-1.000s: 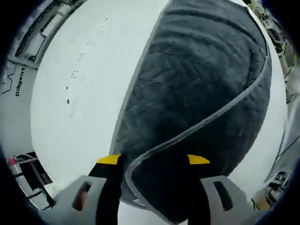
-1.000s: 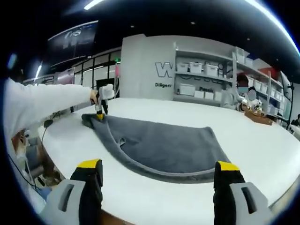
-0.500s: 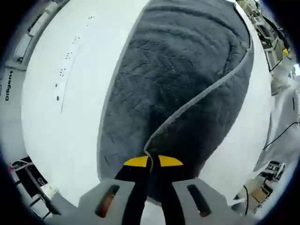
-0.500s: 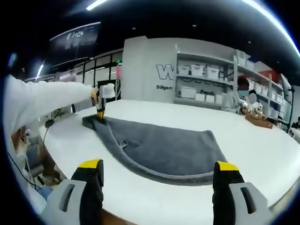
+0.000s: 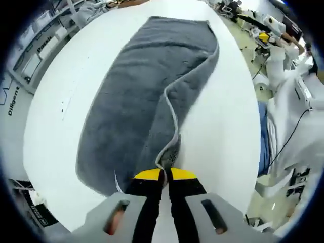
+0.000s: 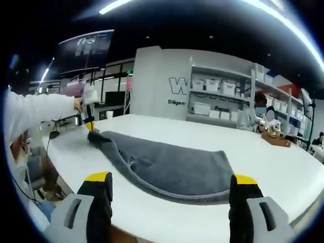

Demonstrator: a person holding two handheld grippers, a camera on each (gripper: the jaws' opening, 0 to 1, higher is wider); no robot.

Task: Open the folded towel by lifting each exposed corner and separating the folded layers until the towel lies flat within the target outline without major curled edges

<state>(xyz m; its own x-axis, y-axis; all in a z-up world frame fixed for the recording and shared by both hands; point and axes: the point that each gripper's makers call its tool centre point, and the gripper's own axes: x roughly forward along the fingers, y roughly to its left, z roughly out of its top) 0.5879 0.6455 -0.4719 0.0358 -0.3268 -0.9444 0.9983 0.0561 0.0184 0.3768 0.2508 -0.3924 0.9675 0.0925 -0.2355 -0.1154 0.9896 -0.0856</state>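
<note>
A dark grey towel (image 5: pixel 136 101) lies folded lengthwise on a white table (image 5: pixel 55 91). My left gripper (image 5: pixel 165 174) is shut on the towel's near corner and holds that top layer lifted, its pale hem curling away toward the far end. In the right gripper view the same towel (image 6: pixel 172 164) stretches across the table, and the left gripper (image 6: pixel 90 125) pulls its far left corner up into a peak. My right gripper (image 6: pixel 169 185) is open, hovering over the table's near edge, short of the towel, with nothing between its fingers.
A person's white sleeve (image 6: pixel 35 114) reaches in from the left. Shelves with white bins (image 6: pixel 217 91) stand behind the table, and a person (image 6: pixel 258 114) sits at the far right beside a brown box (image 6: pixel 277 140). Chairs and cables (image 5: pixel 283 131) lie beyond the table's right edge.
The left gripper shut on the towel's corner and then rose, drawing the top layer up and back. The right gripper stayed open and barely moved.
</note>
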